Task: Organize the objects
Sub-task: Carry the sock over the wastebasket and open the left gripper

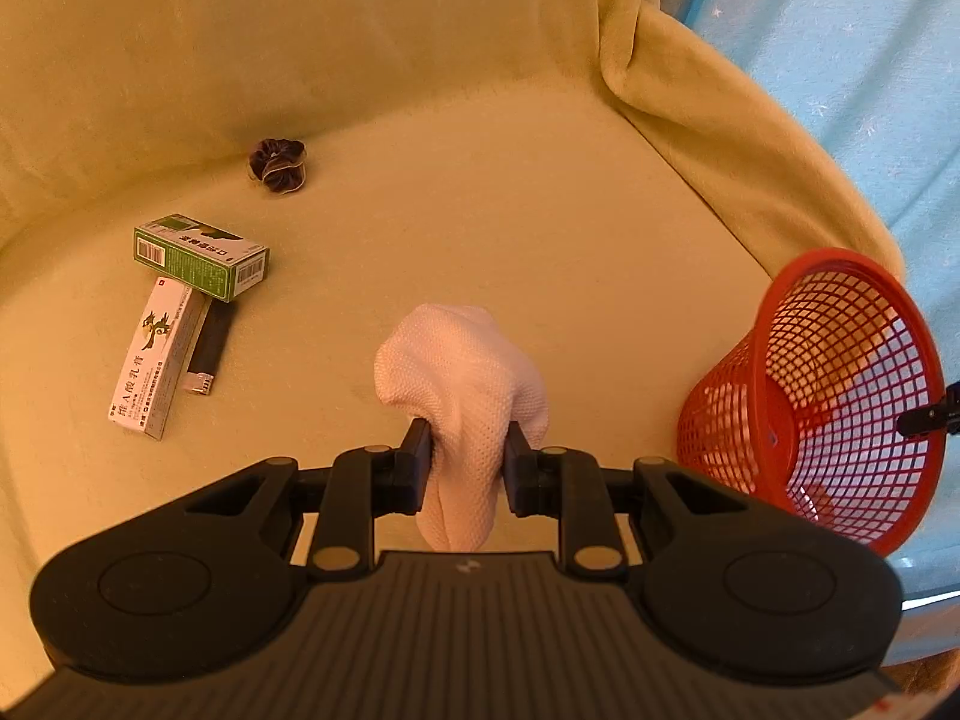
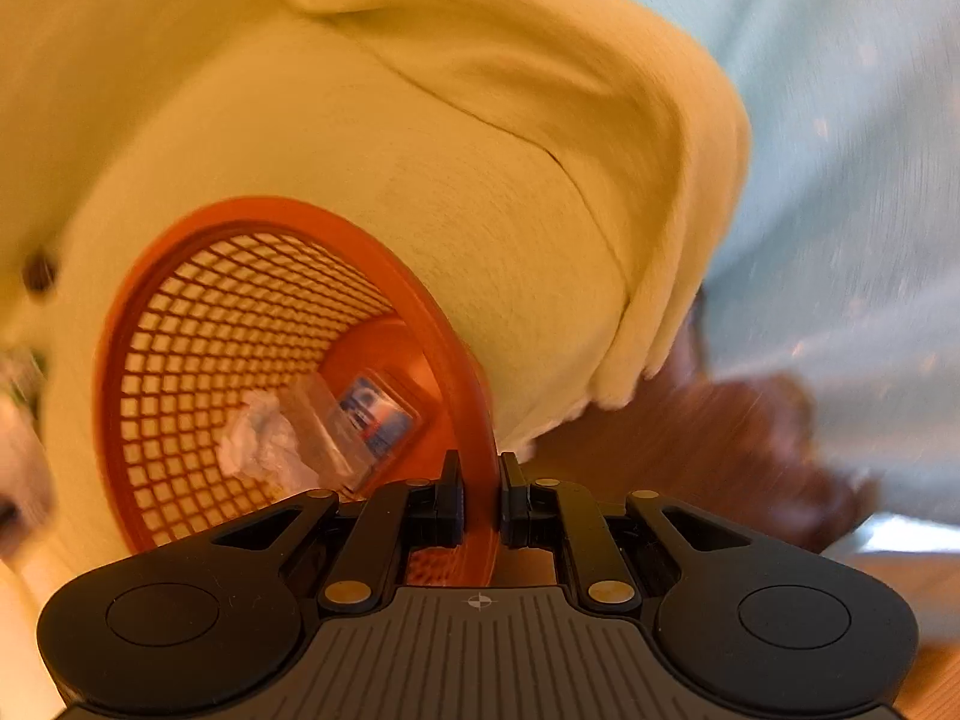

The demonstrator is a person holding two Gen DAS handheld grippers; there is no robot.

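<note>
A pale yellow plush blanket (image 1: 480, 192) drapes the seat and backrest of a sofa, folding into a thick ridge along the right-hand edge. Beyond that edge hangs a light blue fabric (image 1: 852, 60) scattered with small white stars, appearing only as a washed-out blur in the right wrist view. Below the blanket's hem in that same view, a dark reddish-brown surface (image 2: 720, 444) shows, too smeared by motion to identify, with a strip of light wood-toned floor (image 2: 924, 588) at the lower right.
</note>
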